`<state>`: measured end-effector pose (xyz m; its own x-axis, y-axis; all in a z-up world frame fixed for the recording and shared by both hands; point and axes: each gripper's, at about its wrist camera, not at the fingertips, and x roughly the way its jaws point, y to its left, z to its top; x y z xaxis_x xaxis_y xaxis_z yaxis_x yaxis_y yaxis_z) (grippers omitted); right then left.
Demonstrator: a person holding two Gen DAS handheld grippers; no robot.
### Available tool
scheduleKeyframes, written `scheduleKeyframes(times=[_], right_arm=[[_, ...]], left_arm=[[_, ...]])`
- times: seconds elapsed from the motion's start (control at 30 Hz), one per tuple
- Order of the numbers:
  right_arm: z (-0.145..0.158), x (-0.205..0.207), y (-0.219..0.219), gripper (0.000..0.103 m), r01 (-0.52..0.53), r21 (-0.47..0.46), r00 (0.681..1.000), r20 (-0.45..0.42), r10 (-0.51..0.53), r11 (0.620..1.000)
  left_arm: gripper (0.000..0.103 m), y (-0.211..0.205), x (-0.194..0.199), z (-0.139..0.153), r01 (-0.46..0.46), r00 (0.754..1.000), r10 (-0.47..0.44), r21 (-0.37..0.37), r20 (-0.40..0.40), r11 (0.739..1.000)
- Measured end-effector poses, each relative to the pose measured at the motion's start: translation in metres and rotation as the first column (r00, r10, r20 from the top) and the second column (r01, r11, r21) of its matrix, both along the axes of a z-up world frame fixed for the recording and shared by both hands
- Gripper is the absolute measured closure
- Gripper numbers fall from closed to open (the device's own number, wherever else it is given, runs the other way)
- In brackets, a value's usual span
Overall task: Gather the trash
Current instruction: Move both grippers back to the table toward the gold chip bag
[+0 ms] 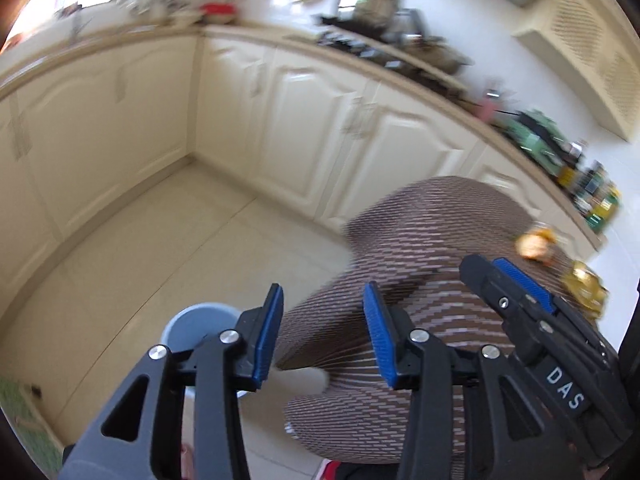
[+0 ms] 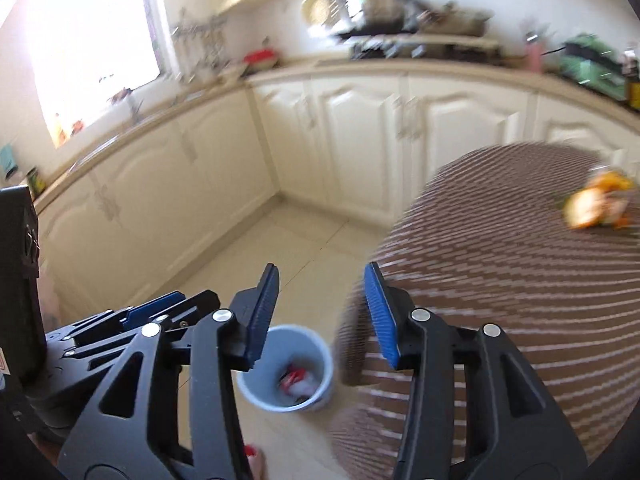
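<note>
"DAS" on right gripper [image 1: 516,280]

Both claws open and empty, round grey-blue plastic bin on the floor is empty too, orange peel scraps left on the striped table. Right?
Not quite: the round grey-blue plastic bin already holds red-and-white trash, per the right wrist view. Both claws, left and right, are open and empty; orange peel scraps remain on the striped table.

Our kitchen corner, bright with daylight

We see cream panelled cabinets [image 2: 360,136] running along two walls under a cluttered beige countertop [image 2: 400,65], pale floor tiles [image 1: 132,248] below, and a window [image 2: 92,48] glaring white at the left. A table with a brown striped cloth [image 2: 500,280] fills the right side.
</note>
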<state>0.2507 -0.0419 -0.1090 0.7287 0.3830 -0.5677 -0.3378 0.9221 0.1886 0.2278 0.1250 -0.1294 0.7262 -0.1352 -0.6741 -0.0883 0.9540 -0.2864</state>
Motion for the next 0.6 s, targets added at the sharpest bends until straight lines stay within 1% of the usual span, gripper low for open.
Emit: scheduleKeyframes(times=[0.07, 0.1, 0.13, 0.2, 0.27, 0.33, 0.37, 0.43, 0.47, 0.5, 0.53, 0.6], right_arm=[[0.013, -0.006, -0.033, 0.058, 0.064, 0.0, 0.997, 0.034, -0.064, 0.998], [0.021, -0.01, -0.058, 0.058, 0.112, 0.006, 0.992, 0.054, -0.113, 0.994], [0.025, -0.013, -0.073, 0.058, 0.141, 0.01, 0.988, 0.063, -0.141, 0.99], [0.032, -0.019, -0.113, 0.057, 0.216, 0.019, 0.973, 0.082, -0.217, 0.976], [0.036, -0.022, -0.15, 0.055, 0.29, 0.027, 0.952, 0.094, -0.291, 0.957], [0.039, -0.026, -0.189, 0.054, 0.368, 0.038, 0.924, 0.1, -0.37, 0.929], [0.039, -0.027, -0.211, 0.054, 0.415, 0.042, 0.904, 0.1, -0.417, 0.909], [0.039, -0.028, -0.237, 0.05, 0.476, 0.046, 0.873, 0.095, -0.478, 0.878], [0.037, -0.028, -0.257, 0.047, 0.521, 0.046, 0.848, 0.09, -0.523, 0.852], [0.035, -0.027, -0.271, 0.043, 0.549, 0.043, 0.83, 0.086, -0.55, 0.835], [0.034, -0.027, -0.288, 0.041, 0.581, 0.035, 0.809, 0.077, -0.582, 0.813], [0.027, -0.018, -0.311, 0.04, 0.62, 0.035, 0.783, 0.043, -0.621, 0.784]], left_arm=[[0.057, -0.035, 0.004, 0.016, 0.064, 0.998, -0.064, 0.008, 0.029, 0.998], [0.057, -0.052, 0.006, 0.022, 0.095, 0.995, -0.096, 0.015, 0.04, 0.995], [0.056, -0.074, 0.009, 0.028, 0.128, 0.99, -0.129, 0.03, 0.048, 0.991], [0.056, -0.115, 0.016, 0.036, 0.189, 0.979, -0.193, 0.059, 0.063, 0.98], [0.056, -0.146, 0.02, 0.039, 0.24, 0.967, -0.246, 0.081, 0.069, 0.967], [0.056, -0.179, 0.026, 0.041, 0.295, 0.951, -0.302, 0.087, 0.071, 0.951], [0.056, -0.193, 0.028, 0.042, 0.314, 0.945, -0.321, 0.093, 0.07, 0.945], [0.056, -0.22, 0.035, 0.04, 0.338, 0.936, -0.347, 0.118, 0.063, 0.934], [0.056, -0.23, 0.04, 0.039, 0.343, 0.934, -0.352, 0.128, 0.057, 0.93], [0.056, -0.237, 0.045, 0.037, 0.35, 0.932, -0.359, 0.134, 0.047, 0.927], [0.056, -0.246, 0.051, 0.034, 0.359, 0.929, -0.367, 0.142, 0.035, 0.922], [0.056, -0.254, 0.062, 0.03, 0.357, 0.931, -0.364, 0.151, 0.018, 0.922]])
